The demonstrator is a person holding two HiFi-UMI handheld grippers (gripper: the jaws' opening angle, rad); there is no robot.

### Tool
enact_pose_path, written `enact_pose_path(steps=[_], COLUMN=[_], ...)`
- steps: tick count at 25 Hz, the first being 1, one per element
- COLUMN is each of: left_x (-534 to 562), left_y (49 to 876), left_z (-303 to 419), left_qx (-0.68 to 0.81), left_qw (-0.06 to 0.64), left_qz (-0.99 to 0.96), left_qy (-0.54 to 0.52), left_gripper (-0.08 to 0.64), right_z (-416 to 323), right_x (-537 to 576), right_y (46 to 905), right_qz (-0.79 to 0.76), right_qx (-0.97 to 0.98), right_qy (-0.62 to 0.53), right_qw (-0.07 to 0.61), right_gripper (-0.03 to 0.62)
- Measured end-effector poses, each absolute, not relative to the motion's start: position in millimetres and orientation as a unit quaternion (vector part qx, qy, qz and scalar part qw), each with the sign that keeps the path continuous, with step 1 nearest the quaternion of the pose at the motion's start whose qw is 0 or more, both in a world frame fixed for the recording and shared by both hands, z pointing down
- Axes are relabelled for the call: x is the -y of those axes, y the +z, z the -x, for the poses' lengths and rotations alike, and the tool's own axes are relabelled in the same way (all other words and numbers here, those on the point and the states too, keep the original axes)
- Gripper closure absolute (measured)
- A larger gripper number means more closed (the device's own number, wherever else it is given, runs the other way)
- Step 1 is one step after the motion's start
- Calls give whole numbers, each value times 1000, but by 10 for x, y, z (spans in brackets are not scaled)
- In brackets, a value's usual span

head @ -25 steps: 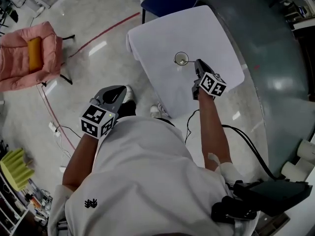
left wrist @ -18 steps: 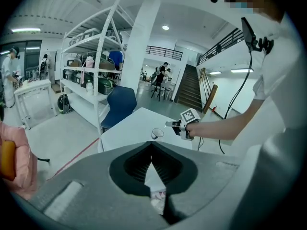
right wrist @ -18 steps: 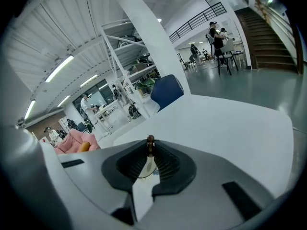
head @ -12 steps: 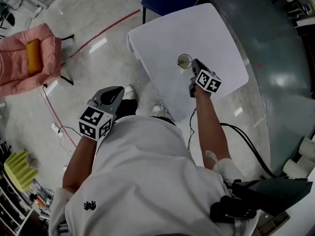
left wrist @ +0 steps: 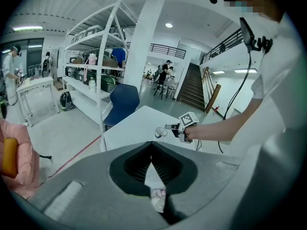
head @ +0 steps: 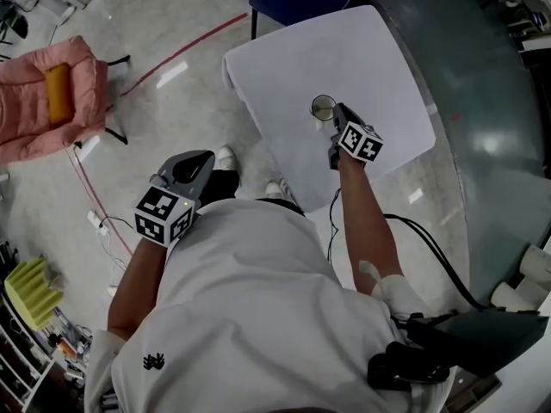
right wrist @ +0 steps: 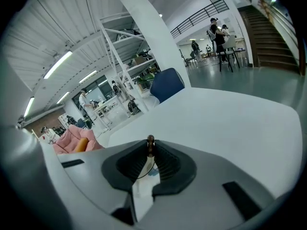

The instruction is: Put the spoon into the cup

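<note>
Polished hall floor (head: 172,58) surrounds the white tabletop (head: 293,67), where the cup (head: 323,107) stands just ahead of the right gripper (head: 337,113). Its fingers pinch the spoon (right wrist: 150,143) near its brown-tipped end, likely to hang it over the cup. Well apart, the left gripper (head: 202,160) idles with fingers pressed together on nothing. Below the right fingers the spoon's bowl is hidden; whether it reaches the cup is unclear.

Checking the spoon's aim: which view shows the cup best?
The head view: it looks down into the cup on the table. The left gripper view shows it small, from the side. The right gripper view shows at most a sliver of rim.
</note>
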State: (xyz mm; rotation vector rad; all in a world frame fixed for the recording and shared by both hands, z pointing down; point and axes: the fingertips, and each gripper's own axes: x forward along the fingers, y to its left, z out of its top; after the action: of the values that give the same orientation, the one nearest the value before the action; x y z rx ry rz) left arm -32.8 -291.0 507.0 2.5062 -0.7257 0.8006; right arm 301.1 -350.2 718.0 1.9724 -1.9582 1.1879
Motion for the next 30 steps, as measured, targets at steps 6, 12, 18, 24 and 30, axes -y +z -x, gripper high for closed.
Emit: enact_pose_path(steps=[6,12,18,24,30], left_x=[2838,2637,2317,1894,1624], left_y=[4992,4966,4918,4933,4981], left_z=[318,272,143,10,-8], left_qx=[267,273,278,283,267], left_qw=[201,198,201,214,214], left_qz=[-898,-897,-897,-894,-898], left_qy=[286,284,277,273,276], left_gripper=[549,549,549,549,549], right_z=[-2994,-2991,-3021,-3001,-2664], right_x=[3504,3449,3212,2734,2058], right_y=[7157,7079,6778,6557,6519], right_qz=[-643,-637,-619,-595,-553], right_qx=[659,672,699,731,754], right_qy=[387,375,353,318,319], right_qw=[59,56,60,98,154], right_gripper=[520,423,391,440,583])
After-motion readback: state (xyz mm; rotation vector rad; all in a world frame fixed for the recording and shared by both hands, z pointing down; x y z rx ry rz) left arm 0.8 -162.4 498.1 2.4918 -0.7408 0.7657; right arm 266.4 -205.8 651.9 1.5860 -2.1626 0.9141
